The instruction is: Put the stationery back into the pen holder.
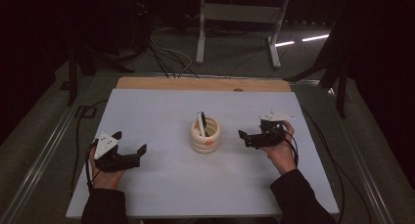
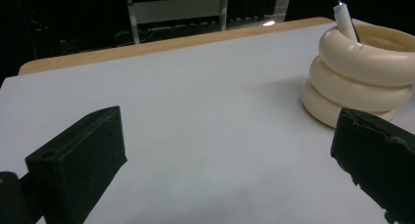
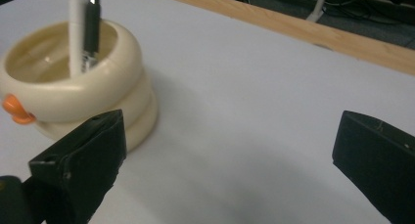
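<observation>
— Left gripper (image 1: 131,142) and right gripper (image 1: 251,134), jaws?
— Both spread wide, empty.
— Cream ringed pen holder (image 1: 205,136)?
— Mid-table between them, pen (image 1: 201,122) inside; no readable writing

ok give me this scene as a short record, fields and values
surface: white board on a wooden table
holder: cream ringed cup, upright, mid-board, orange bit on its side
contents: white pen with a dark part, leaning in the cup
left gripper: open, holding nothing, left of the cup
right gripper: open, holding nothing, right of the cup
contact: neither gripper touches the cup
</observation>
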Tool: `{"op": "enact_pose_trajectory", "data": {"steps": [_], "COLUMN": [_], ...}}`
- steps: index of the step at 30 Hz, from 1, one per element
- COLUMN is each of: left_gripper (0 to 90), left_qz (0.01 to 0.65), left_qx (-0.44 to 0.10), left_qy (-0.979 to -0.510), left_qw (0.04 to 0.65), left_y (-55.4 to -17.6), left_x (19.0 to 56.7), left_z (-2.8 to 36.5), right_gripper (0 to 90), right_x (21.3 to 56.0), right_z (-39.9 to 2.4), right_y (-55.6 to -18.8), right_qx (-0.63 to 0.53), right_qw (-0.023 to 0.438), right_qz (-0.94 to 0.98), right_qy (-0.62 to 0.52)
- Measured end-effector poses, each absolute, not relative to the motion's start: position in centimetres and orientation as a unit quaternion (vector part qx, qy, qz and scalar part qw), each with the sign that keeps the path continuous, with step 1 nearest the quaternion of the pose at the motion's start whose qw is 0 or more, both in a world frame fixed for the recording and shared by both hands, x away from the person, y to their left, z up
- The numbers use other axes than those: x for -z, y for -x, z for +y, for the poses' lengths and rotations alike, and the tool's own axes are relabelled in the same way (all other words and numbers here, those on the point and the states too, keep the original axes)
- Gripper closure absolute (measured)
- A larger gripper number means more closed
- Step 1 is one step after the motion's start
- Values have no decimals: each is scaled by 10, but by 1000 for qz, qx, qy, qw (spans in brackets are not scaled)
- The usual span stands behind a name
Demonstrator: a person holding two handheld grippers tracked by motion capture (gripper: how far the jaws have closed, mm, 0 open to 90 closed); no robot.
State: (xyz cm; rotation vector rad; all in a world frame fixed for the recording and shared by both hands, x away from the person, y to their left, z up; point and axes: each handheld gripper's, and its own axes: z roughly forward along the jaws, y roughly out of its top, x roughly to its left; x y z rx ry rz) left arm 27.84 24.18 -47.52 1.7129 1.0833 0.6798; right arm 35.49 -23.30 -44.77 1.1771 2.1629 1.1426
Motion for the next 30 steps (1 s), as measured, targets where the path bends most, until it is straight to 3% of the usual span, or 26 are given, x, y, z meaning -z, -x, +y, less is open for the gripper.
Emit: {"op": "enact_pose_trajectory", "data": {"steps": [30], "left_gripper": [2], "left_qz": [447], "left_qx": [-293], "left_qy": [-689], "left_qw": [490], "left_y": [-275], "left_x": [470], "left_z": [248], "right_gripper": [11], "right_x": [480], "right_z": [-295], "right_y": [-300], "right_qx": [-448], "right_qw": [252], "right_qz": [733], "right_qy": [-445]}}
